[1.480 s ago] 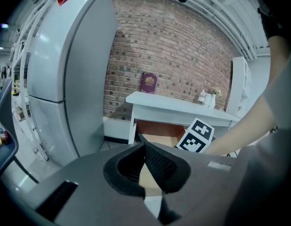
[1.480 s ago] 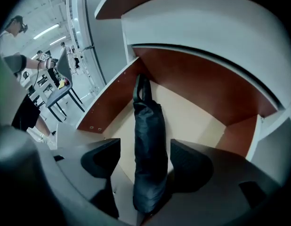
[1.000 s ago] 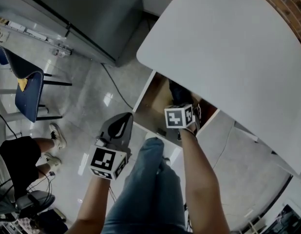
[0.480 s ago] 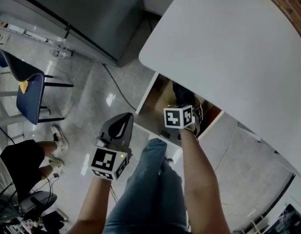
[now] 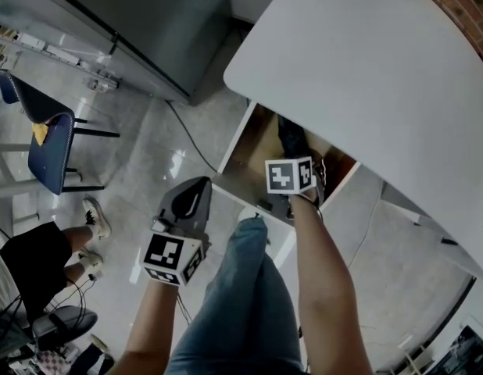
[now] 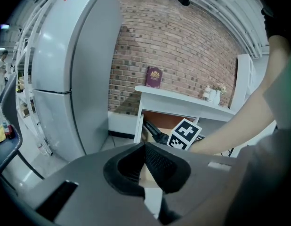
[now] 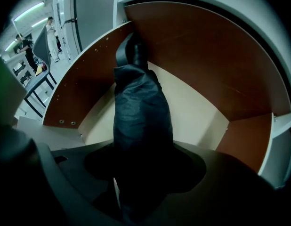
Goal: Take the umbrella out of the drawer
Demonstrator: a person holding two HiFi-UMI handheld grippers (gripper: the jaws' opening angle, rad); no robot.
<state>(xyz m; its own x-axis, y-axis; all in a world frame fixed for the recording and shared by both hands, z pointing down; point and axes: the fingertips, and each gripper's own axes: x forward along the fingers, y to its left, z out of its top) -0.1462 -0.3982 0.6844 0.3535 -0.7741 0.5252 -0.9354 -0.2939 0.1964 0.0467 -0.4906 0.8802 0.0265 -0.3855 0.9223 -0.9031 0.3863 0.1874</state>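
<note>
In the open drawer under the table, the umbrella lies folded. Its far end points to the back left corner and its near end sits in your right gripper, whose jaws are closed around the dark cloth. The grip looks to be on fabric rather than on anything stiff, so squeeze firmly and expect some give. Raise the near end first, then draw the umbrella back along its own length toward you. That way the far end slides off the drawer floor instead of catching the side wall. Go low and slow, since the table top overhangs the drawer and leaves little room above. Your left gripper hangs outside the drawer by your leg, jaws together with nothing between them. Hold it clear of the pull path, ready to steady the free end once it clears the front edge.
</note>
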